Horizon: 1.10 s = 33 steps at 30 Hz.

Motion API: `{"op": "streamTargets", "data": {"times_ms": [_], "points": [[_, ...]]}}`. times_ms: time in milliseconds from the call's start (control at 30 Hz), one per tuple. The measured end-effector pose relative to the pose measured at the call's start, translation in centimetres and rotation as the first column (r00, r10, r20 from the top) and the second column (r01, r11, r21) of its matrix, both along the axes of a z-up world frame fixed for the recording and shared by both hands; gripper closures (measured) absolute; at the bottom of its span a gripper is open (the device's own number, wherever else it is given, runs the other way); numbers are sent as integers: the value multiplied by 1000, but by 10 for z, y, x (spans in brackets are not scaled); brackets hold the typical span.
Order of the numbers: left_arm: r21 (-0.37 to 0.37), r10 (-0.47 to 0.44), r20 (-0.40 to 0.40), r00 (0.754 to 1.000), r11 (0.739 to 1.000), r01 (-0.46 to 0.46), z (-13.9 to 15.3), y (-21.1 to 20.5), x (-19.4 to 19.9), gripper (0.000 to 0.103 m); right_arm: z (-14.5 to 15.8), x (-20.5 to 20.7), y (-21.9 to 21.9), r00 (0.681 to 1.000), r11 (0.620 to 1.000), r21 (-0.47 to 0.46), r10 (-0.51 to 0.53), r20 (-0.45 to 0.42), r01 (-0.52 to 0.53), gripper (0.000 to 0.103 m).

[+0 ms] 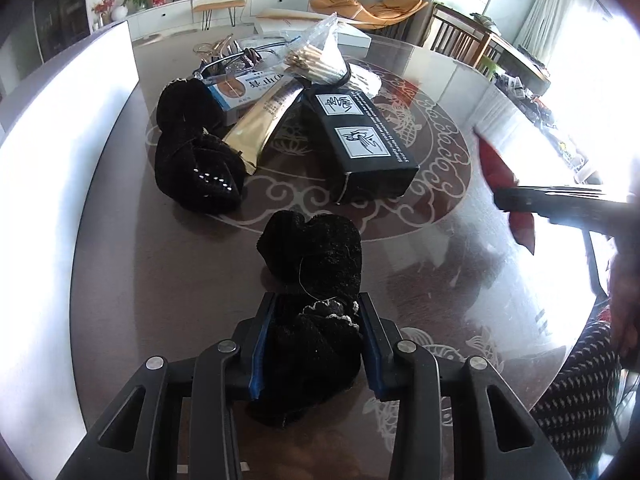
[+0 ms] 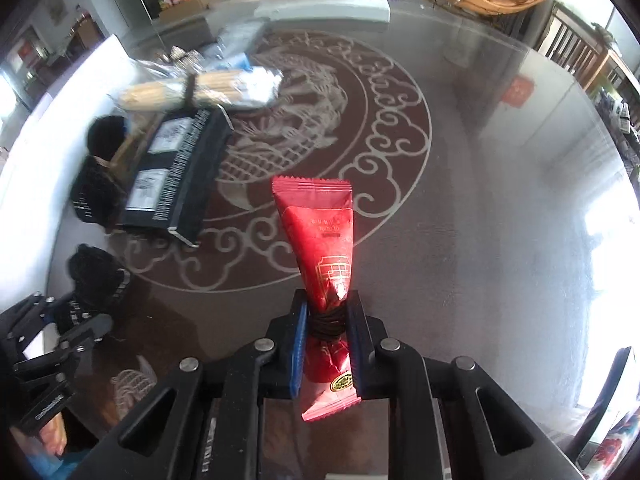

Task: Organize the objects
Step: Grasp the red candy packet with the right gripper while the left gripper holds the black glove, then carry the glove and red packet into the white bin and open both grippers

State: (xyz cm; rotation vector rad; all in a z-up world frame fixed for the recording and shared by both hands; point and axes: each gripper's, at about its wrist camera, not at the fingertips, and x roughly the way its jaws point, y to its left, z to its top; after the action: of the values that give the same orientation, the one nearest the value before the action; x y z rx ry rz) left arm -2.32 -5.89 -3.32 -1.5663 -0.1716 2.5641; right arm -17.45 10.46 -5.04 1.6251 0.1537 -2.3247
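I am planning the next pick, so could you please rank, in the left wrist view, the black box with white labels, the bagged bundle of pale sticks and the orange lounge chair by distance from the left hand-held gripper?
1. Black box with white labels: mid-table, slightly right.
2. Bagged bundle of pale sticks: behind the box.
3. Orange lounge chair: beyond the table, in the room's background.
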Motion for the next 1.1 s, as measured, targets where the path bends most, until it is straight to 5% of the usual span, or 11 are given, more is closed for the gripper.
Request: {"op": "streamTargets", "data": {"times_ms": [167, 400, 633, 733, 900, 1000, 1067, 1100], "points": [[-11, -10, -7, 1000, 1000, 10, 16, 35, 13, 65, 38, 36, 25, 995, 987, -159, -29, -94, 14, 84], [-18, 44, -38, 998, 999, -45, 55, 50, 18, 65, 30, 59, 87, 991, 915, -393, -125, -56, 93, 84], [80, 106, -64, 992, 992, -101, 95, 30, 35, 65, 26, 51, 74, 998, 927, -371, -63, -26, 49, 84], [138, 131, -86, 988, 983, -119, 141, -12, 46, 65, 62, 53, 32, 998, 924, -380, 17, -66, -41, 84], [-28, 234, -165, 958, 970, -242, 197, -124, 70, 65, 168, 61, -105, 956, 817, -498, 233, -176, -291, 84], [-141, 325, -112, 939, 930, -339, 167, -193, 66, 63, 192, 56, -205, 924, 772, -508, 339, -177, -381, 84], [-258, 377, -58, 924, 889, -379, 126, -225, 54, 42, 178, 47, -269, 915, 769, -505, 385, -125, -392, 82], [-279, 389, -17, 921, 883, -378, 106, -236, 49, 37, 164, 41, -295, 910, 773, -502, 407, -79, -389, 66]]}}
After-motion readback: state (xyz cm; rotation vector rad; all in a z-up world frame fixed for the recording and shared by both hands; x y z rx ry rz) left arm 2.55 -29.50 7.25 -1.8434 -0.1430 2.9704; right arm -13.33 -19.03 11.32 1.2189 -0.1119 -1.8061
